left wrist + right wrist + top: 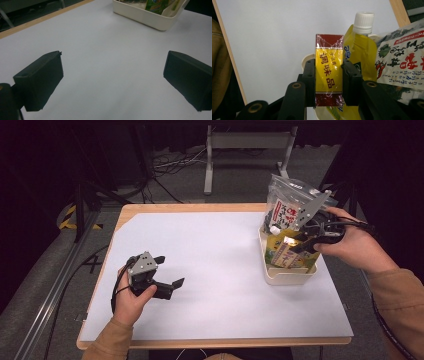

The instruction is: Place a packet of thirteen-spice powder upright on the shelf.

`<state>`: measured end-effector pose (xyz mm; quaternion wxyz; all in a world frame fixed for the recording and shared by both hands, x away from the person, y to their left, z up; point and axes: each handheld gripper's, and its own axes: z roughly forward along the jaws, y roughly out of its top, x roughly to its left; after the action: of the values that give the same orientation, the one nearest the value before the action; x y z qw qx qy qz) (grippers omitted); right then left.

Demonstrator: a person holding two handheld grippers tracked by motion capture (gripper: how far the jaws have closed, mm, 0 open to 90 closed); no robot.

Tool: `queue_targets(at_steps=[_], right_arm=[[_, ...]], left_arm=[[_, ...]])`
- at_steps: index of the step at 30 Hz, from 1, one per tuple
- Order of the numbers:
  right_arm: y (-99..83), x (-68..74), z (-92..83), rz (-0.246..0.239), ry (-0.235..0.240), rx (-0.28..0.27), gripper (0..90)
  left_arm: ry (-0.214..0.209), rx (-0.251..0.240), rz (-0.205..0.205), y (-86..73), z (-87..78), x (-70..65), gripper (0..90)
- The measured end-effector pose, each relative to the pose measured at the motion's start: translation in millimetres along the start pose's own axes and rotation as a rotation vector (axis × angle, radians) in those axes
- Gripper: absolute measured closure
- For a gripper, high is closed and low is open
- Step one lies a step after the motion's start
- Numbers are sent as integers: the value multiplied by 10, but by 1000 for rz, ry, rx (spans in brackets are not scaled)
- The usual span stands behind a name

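Right gripper view puts the seasoning box [329, 70] square between the jaws of your right claw [329, 82]: yellow face with dark red bands at top and bottom, wrapped in clear film, standing upright. Both pads press flat on its two narrow sides, so your right claw is clamped on the box. Just beside that claw, on the far side of the box, stands a yellow spout pouch [359, 57] with a white screw cap, touching the box. Further out to that side is a clear bag [402, 62] with a red and white printed label and dark contents.

From the high view, your right claw [306, 240] sits over the cream bin [287, 276] at the right of the tabletop [215, 270], with the box [286, 251] inside the bin and the bag [290, 202] rising behind the claw.

Your left claw [167, 270] rests well apart from all this, low over the white tabletop at the left. Its jaws stand wide apart with nothing between them; in the left gripper view the bin [147, 17] lies ahead of that claw.
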<state>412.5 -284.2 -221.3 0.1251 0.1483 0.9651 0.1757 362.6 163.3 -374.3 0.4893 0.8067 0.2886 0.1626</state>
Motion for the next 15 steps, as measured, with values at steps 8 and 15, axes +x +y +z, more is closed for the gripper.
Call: queue_targets(at_steps=[8,15], right_arm=[[-1,-21,63,-11,23,23,689],[2,-20,131,-34,52,60,689]], left_arm=[[11,1,-7,-29,-38,10,33],[14,5,-9,-44,-59,17,33]])
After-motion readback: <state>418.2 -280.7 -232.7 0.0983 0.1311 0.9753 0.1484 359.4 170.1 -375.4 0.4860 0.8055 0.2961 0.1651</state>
